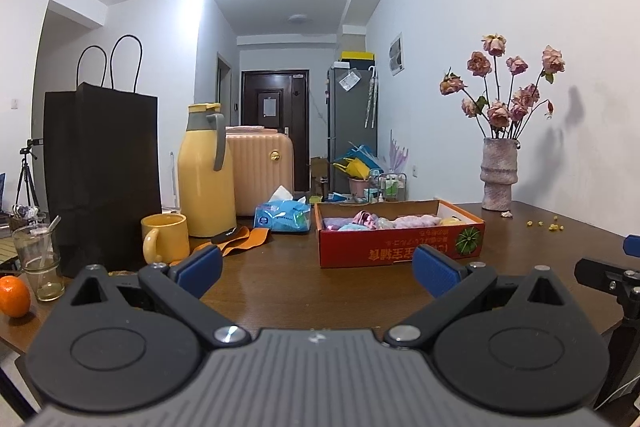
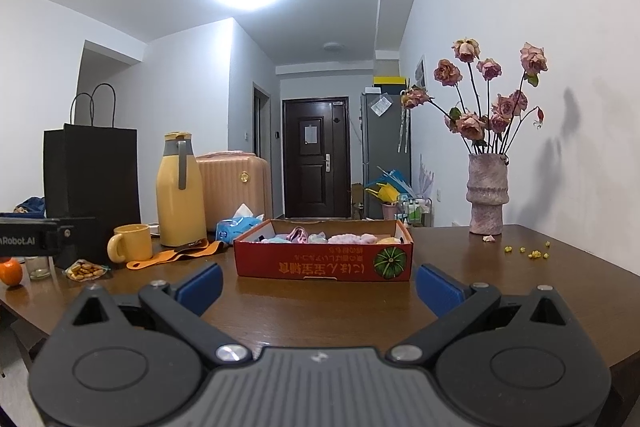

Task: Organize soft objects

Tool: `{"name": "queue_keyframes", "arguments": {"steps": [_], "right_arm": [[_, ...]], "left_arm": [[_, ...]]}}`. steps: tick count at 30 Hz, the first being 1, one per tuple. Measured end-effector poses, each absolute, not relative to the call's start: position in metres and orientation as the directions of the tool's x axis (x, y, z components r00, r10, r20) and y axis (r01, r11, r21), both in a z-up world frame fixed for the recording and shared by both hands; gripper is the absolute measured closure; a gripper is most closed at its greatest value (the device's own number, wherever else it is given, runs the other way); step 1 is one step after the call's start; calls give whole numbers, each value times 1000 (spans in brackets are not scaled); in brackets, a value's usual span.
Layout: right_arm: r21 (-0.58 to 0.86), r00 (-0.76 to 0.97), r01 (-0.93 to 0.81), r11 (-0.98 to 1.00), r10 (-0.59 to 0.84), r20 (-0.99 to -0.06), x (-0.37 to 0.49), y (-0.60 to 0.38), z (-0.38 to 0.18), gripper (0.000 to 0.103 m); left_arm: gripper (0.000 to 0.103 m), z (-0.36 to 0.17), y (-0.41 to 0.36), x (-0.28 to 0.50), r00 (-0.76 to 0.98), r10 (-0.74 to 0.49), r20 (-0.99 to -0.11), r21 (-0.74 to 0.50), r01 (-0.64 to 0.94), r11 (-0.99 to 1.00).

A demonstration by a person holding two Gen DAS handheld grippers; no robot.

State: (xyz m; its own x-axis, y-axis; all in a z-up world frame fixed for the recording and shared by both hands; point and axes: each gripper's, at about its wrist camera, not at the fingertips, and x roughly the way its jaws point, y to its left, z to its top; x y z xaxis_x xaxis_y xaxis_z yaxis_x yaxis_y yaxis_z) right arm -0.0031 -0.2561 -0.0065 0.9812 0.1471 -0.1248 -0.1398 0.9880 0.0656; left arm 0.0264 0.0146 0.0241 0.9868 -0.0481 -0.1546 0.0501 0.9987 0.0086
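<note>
Left gripper fingers wide apart, nothing between them, low over the table. Right gripper same: blue pads spread, empty, hovering over bare brown wood.

Red box sits mid-table ahead of both grippers, open top. Soft items in pink, blue and lilac lie inside it in a row; exact pieces hard to tell.

Left of box: tissue pack, orange strap, yellow mug, yellow flask, black bag, glass, orange, snack packet. Right, at the wall: vase of dried roses, yellow bits scattered near it.

Beyond the table: pink suitcase, dark door, grey fridge, white walls, ceiling lamp on.
</note>
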Motion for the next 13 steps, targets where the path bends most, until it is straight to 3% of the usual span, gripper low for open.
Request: {"name": "queue_keyframes", "arguments": {"steps": [13], "right_arm": [[72, 982, -137, 988, 145, -122, -3, -256, -10, 0]], "left_arm": [[0, 21, 14, 27, 987, -37, -157, 14, 40, 999]]}}
